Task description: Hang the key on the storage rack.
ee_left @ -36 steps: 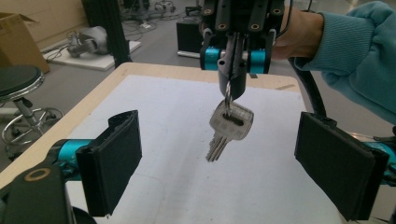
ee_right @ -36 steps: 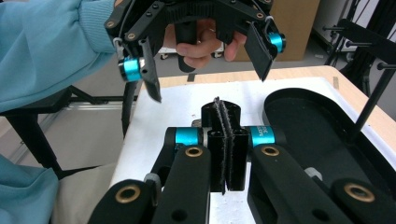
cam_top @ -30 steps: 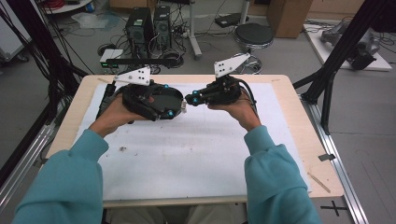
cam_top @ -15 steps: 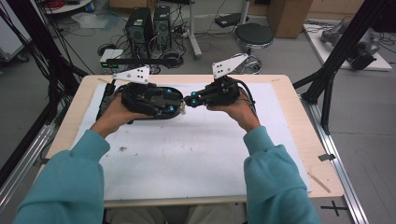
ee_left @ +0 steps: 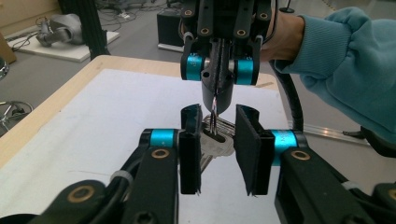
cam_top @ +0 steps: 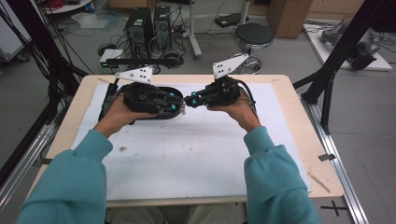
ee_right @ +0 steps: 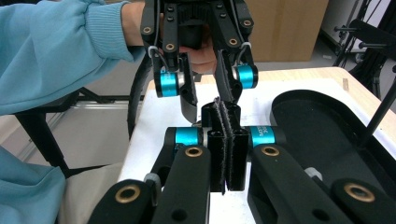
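The right tongs (ee_left: 215,95) are pinched together on a small bunch of keys (ee_left: 215,136). These hang between the left tongs' (ee_left: 218,154) jaws, which have just been closing but stand apart. Hard, light, slippery metal; likely safest gripped across the flat key heads.

teal sleeves (cam_top: 79,182), ribbed cuffs; black grippers (cyan bands, brass screws), grey three-cornered plates (cam_top: 135,74).
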The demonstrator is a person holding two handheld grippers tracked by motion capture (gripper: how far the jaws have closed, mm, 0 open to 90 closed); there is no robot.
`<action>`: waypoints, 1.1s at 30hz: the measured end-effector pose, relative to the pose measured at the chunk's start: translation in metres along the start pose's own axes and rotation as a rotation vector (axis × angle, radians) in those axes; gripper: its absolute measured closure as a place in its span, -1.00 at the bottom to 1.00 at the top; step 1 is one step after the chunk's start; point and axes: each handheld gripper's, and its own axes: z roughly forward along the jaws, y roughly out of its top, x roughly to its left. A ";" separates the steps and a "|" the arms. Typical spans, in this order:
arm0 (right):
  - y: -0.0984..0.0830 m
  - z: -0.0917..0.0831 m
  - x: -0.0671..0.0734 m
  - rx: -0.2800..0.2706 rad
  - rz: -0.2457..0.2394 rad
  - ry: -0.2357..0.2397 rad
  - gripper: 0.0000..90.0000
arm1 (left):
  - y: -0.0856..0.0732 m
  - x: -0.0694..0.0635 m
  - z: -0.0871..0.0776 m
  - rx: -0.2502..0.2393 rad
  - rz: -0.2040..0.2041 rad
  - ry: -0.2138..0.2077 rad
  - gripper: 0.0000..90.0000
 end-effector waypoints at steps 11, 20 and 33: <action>0.000 0.001 0.000 -0.002 -0.010 0.003 1.00 | 0.001 0.000 -0.001 0.003 -0.005 -0.006 0.83; 0.000 0.002 -0.001 -0.005 -0.021 0.005 1.00 | 0.001 0.001 -0.001 0.010 -0.031 -0.001 0.92; -0.001 0.002 -0.002 -0.002 -0.016 0.003 0.99 | 0.003 0.000 0.000 0.027 -0.074 0.008 0.96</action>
